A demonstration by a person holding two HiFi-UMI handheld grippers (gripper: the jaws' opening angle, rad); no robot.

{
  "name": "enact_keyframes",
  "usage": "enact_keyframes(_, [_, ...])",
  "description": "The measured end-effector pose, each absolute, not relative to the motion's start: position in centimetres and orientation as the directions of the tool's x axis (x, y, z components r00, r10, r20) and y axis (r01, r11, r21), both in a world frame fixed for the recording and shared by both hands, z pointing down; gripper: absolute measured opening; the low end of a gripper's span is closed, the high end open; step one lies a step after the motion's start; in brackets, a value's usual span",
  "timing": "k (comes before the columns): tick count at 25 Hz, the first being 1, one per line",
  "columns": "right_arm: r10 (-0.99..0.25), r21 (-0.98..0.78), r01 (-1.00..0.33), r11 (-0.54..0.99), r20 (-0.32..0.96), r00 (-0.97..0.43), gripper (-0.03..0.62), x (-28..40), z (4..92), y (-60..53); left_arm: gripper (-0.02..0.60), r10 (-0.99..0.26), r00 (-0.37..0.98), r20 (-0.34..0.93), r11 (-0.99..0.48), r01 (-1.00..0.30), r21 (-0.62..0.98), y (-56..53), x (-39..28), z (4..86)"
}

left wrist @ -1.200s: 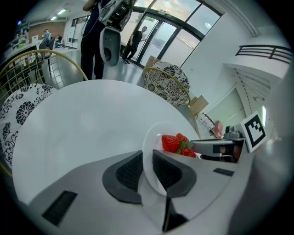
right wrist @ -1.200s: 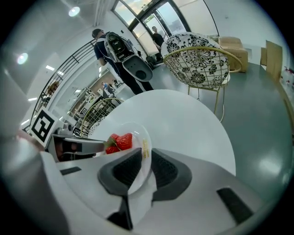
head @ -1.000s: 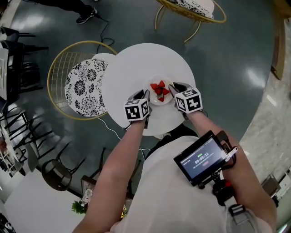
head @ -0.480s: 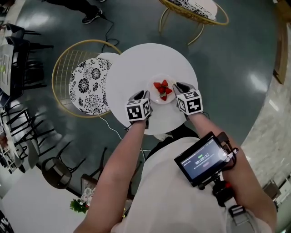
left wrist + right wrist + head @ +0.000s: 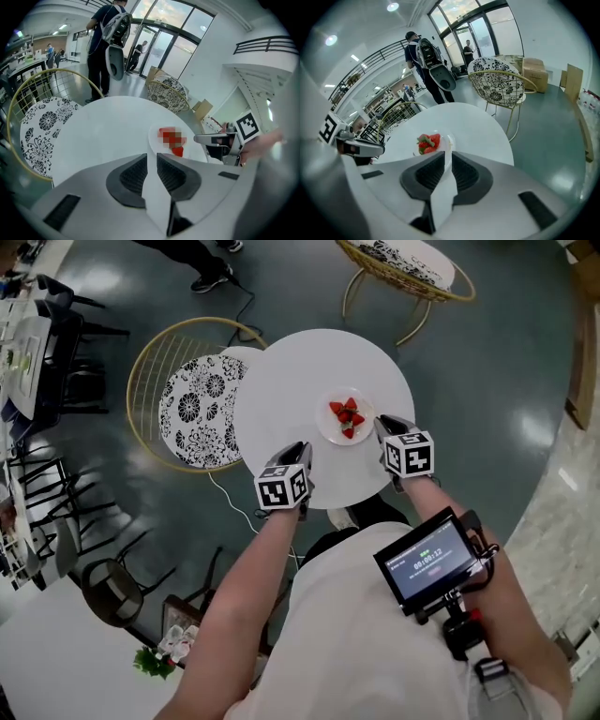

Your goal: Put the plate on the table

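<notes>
Both the left hand-held gripper (image 5: 151, 158) and right hand-held gripper (image 5: 448, 157) gape narrowly, empty; plate (image 5: 446, 138) rim half-hidden.

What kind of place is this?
Probably a café-style lounge or lobby: a round white table with a plate of strawberries, gold wire chairs with patterned cushions, and tall glass entrance doors.

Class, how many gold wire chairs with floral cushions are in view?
2. One gold wire chair sits against the left of the round white table; the other stands apart beyond its far side, cut by the picture's top edge. More may be out of view.
</notes>
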State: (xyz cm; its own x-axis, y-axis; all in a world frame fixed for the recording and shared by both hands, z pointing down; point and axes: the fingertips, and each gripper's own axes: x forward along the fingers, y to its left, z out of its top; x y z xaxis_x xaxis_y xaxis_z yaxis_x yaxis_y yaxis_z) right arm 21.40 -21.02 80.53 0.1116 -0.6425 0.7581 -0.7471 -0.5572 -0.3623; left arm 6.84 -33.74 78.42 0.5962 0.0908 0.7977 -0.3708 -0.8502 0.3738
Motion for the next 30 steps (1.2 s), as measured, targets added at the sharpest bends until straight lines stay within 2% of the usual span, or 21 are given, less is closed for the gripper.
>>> enact_keyframes(3, [-0.654,-0.360,-0.760,-0.541,0.749,0.111,0.054,19.8,78.9,-20.6,0.064,0.089,0.612,0.786,-0.841,-0.377,0.389,-33.5,4.7,77.6])
enact_keyframes(5, [-0.663,-0.365,-0.759,-0.540,0.740,0.116,0.005,18.7,77.9,-20.3,0.058,0.093,0.636,0.766,-0.822,-0.385,0.419,-33.3,3.6,76.6])
enact_keyframes(8, [-0.677,-0.380,-0.758,-0.530,0.728,0.108,0.005,16.5,76.4,-19.6,0.006,0.096,0.671,0.735,-0.810,-0.377,0.449,-32.5,1.7,75.1])
enact_keyframes(30, [-0.817,-0.445,-0.836,-0.322,0.577,0.007,0.005,0.6,66.6,-16.1,0.006,0.134,0.842,0.522,-0.799,-0.219,0.559,-25.0,-12.6,66.3])
